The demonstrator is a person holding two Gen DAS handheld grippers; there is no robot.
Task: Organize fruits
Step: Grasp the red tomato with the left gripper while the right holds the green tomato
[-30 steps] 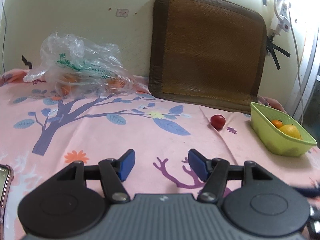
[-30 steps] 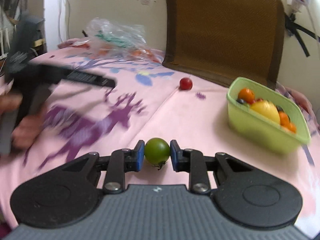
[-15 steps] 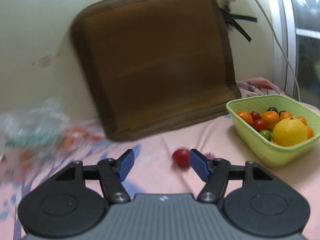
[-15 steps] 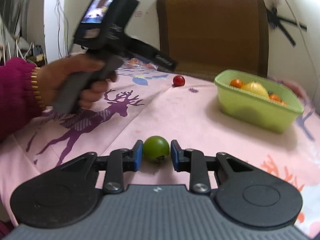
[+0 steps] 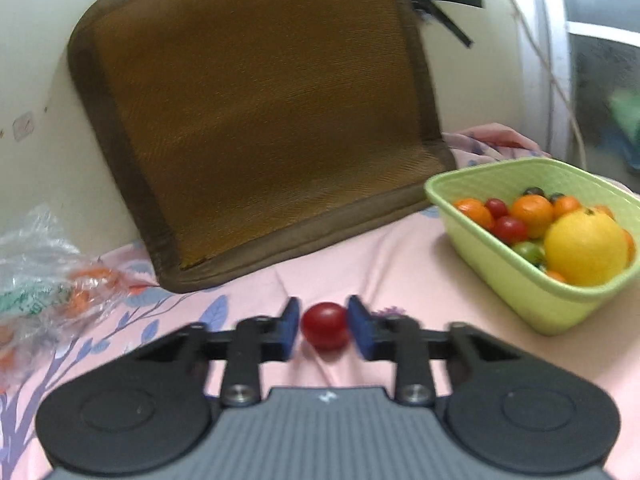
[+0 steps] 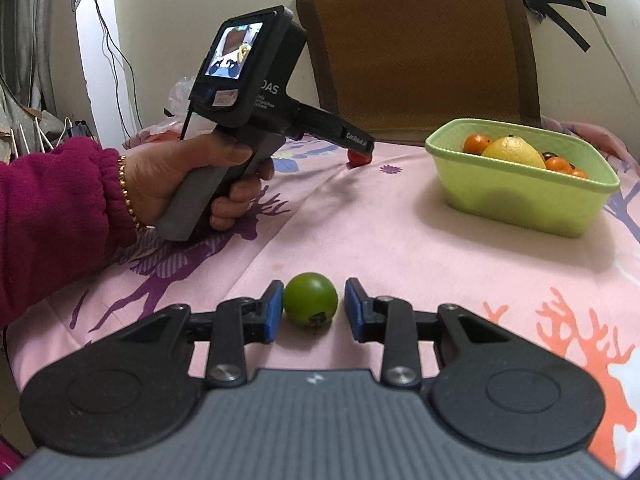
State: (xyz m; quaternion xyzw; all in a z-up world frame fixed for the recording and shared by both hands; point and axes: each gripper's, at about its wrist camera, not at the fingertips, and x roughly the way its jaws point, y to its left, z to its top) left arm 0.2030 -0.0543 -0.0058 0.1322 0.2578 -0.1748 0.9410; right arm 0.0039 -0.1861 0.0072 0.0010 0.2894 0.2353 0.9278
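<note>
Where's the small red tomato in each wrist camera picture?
Left wrist: red tomato low centre, between the left claw pads.
Right wrist: red tomato upper centre, far off, partly hidden by the left claw's tip.
Shared landmark: green basket, right of the tomato in both.

The left gripper (image 5: 324, 326) reaches forward low over the surface, its blue pads (image 5: 289, 326) parted with a narrow gap (edges blurred, so contact is uncertain). A left hand (image 6: 192, 184) in a magenta sleeve (image 6: 52, 216) grips its handle. The right gripper (image 6: 310, 308) sits low, jaws apart.
</note>
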